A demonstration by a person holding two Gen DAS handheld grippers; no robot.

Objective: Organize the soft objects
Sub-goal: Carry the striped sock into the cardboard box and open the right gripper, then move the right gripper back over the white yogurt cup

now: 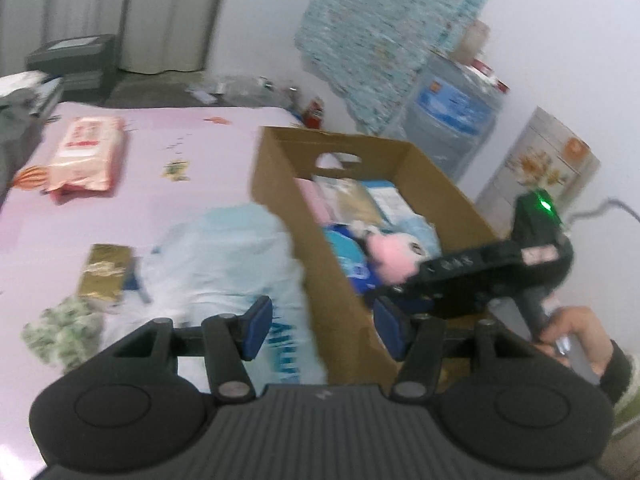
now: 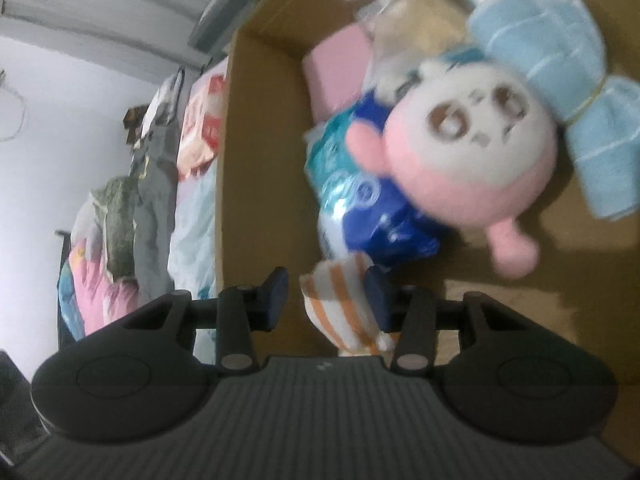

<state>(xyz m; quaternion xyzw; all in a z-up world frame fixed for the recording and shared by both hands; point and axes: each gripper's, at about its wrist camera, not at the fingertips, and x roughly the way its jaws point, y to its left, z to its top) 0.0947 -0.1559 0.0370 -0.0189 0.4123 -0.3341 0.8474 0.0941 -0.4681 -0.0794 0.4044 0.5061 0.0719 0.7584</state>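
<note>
Right gripper (image 2: 327,296) inside box (image 2: 264,128), jaws wide, striped cloth (image 2: 344,308) loose between pads, touching one. Risk: cloth snags on withdrawal, drags out over wall. Cloth small, white with orange stripes, crumpled, beside plush (image 2: 460,152). Left gripper (image 1: 322,330) jaws wide, empty, over box wall.

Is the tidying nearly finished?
About halfway. The pink plush, blue towel and packets already sit in the cardboard box. The right gripper is open around an orange-striped cloth. The red-and-white pack, gold packet and green cloth remain outside.
</note>
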